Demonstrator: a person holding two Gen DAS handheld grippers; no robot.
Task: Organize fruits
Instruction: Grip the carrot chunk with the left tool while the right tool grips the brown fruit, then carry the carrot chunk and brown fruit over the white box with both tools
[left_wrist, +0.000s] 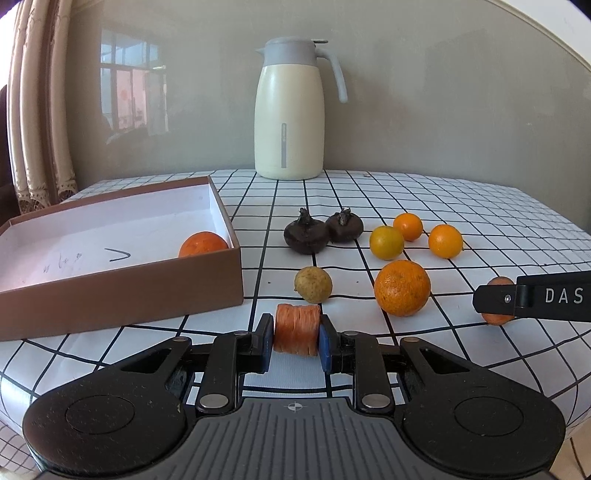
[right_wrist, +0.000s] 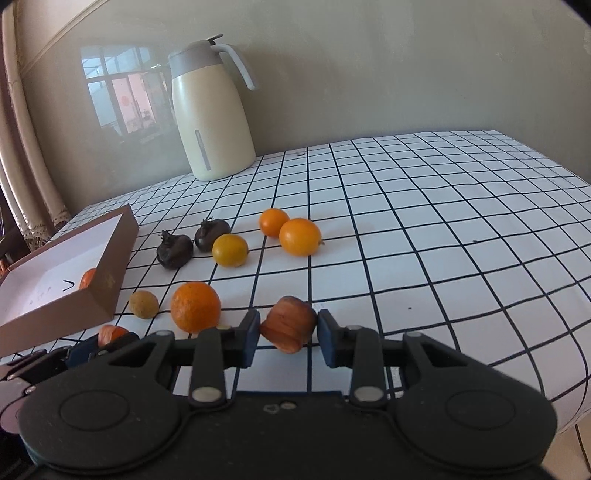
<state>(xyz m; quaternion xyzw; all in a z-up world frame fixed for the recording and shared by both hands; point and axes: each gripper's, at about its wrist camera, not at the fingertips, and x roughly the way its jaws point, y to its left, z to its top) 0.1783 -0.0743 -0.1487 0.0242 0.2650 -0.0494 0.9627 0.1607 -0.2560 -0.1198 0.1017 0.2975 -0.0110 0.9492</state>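
Carrot chunk (left_wrist: 296, 334) clamped between left gripper (left_wrist: 296, 341) pads — box (left_wrist: 122, 291) just beside, left.

**Fruit and objects counted on the checked tablecloth**

Two black two-finger grippers were present, the left gripper (left_wrist: 296, 334) and the right gripper (right_wrist: 287, 329), and each gripped one of two orange carrot chunks (left_wrist: 297, 328) (right_wrist: 290, 324). Two large rough-skinned oranges showed: one inside the box (left_wrist: 202, 244), one on the cloth (left_wrist: 402, 288). Three small smooth orange-yellow citrus fruits (left_wrist: 386, 242) sat in a cluster. Two dark brown water chestnuts (left_wrist: 306, 235) lay side by side. There was one small tan round fruit (left_wrist: 313, 284), one brown cardboard box (left_wrist: 122, 295) and one cream thermos jug (left_wrist: 289, 118).
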